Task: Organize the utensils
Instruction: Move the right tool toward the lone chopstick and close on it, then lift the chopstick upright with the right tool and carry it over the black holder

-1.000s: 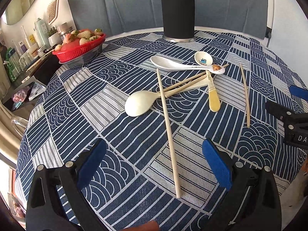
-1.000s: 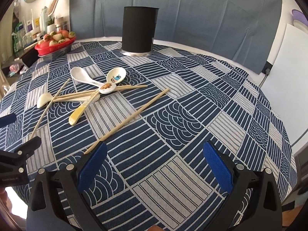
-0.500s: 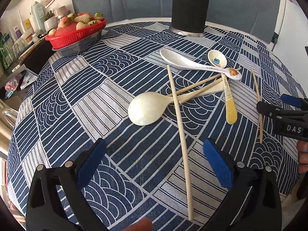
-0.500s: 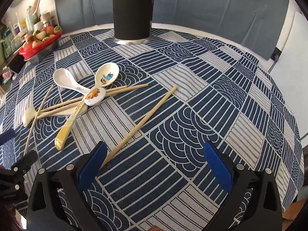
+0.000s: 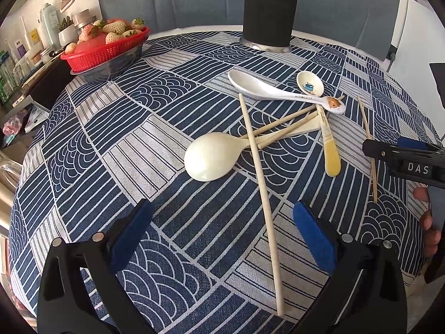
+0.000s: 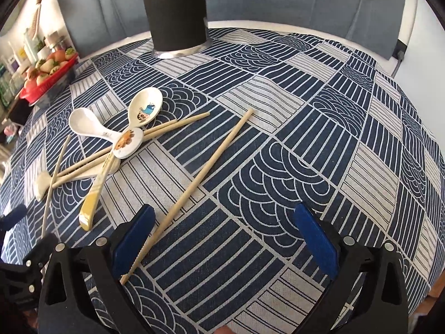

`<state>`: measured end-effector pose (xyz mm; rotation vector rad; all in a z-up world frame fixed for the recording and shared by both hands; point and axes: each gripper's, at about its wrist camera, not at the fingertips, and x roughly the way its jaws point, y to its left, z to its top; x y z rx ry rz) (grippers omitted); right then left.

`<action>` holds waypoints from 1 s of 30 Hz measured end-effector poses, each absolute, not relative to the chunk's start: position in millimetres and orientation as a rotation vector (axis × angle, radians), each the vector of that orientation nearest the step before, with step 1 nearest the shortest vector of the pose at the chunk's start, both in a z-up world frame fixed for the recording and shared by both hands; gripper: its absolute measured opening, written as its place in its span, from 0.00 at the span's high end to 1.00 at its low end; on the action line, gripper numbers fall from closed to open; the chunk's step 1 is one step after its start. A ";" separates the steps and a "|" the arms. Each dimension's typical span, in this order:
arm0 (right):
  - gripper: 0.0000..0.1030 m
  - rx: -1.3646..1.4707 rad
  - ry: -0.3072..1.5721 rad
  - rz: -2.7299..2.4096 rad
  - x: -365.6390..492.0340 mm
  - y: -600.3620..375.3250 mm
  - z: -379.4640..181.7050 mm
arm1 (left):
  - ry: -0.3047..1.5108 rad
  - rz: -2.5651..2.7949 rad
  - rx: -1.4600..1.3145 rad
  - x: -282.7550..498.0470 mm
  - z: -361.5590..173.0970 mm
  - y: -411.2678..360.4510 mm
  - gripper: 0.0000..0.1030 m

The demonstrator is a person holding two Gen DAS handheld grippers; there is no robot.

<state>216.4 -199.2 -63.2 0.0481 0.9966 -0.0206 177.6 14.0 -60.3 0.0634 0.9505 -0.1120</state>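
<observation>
Evidently nothing was sorted yet: both the left gripper (image 5: 221,232) and right gripper (image 6: 224,229) stood spread and empty, spoons (image 5: 212,156) and chopsticks (image 5: 262,192) still scattered, the black holder (image 5: 268,11) waiting at twelve o'clock.

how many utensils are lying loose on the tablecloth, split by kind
spoons: 3, namely the white spoon, the cartoon spoon (the yellow-tipped handle looks like part of it) and the cream spoon
chopsticks: 4
total: 7
</observation>
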 end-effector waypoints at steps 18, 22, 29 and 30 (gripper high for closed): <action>0.95 0.022 1.006 0.104 217.4 -210.1 -48.2 | 1.031 -0.228 0.030 173.9 -48.0 23.7 0.94; 0.95 0.032 0.984 0.130 214.5 -217.6 -39.8 | 1.035 -0.234 0.035 168.1 -44.6 24.7 0.96; 0.96 0.039 0.907 0.160 207.8 -225.3 -12.2 | 0.997 -0.227 0.033 159.8 -29.6 26.5 0.96; 0.96 0.042 0.895 0.163 206.5 -226.6 -8.3 | 0.988 -0.223 0.032 158.3 -26.5 27.1 0.96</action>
